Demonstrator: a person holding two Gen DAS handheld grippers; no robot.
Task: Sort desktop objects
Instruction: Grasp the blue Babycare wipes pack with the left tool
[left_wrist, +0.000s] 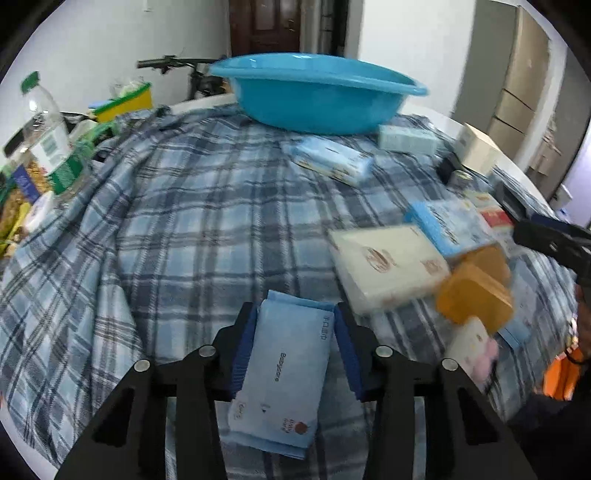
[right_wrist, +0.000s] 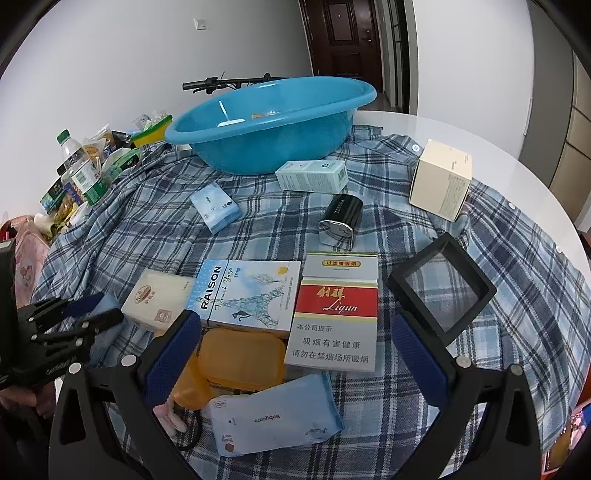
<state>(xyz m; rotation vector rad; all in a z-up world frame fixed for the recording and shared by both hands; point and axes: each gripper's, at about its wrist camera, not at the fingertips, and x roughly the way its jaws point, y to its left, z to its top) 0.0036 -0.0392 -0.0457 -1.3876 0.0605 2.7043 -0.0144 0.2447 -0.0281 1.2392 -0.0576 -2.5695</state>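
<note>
Left wrist view: your left gripper (left_wrist: 295, 354) clenched on blue wipes pack (left_wrist: 284, 369), near side of basin (left_wrist: 317, 92); right gripper (right_wrist: 295, 354) released.

Left wrist view: camera sits low over near edge of plaid cloth (left_wrist: 177, 206), faces across cloth toward blue basin (left_wrist: 314, 92) at far side, tilted down. Own left gripper (left_wrist: 295, 347) fills bottom, very near.

Right wrist view: camera somewhat higher, right of other one, also faces blue basin (right_wrist: 266, 125), tilted down. Own right gripper (right_wrist: 295, 354) at bottom.

Both views share basin, plaid cloth (right_wrist: 517, 295), cream pack (left_wrist: 384, 262) (right_wrist: 155, 299), orange lid (left_wrist: 472, 291) (right_wrist: 240, 358) and plastic bottle (left_wrist: 48, 136) (right_wrist: 81, 170) left of basin.
</note>
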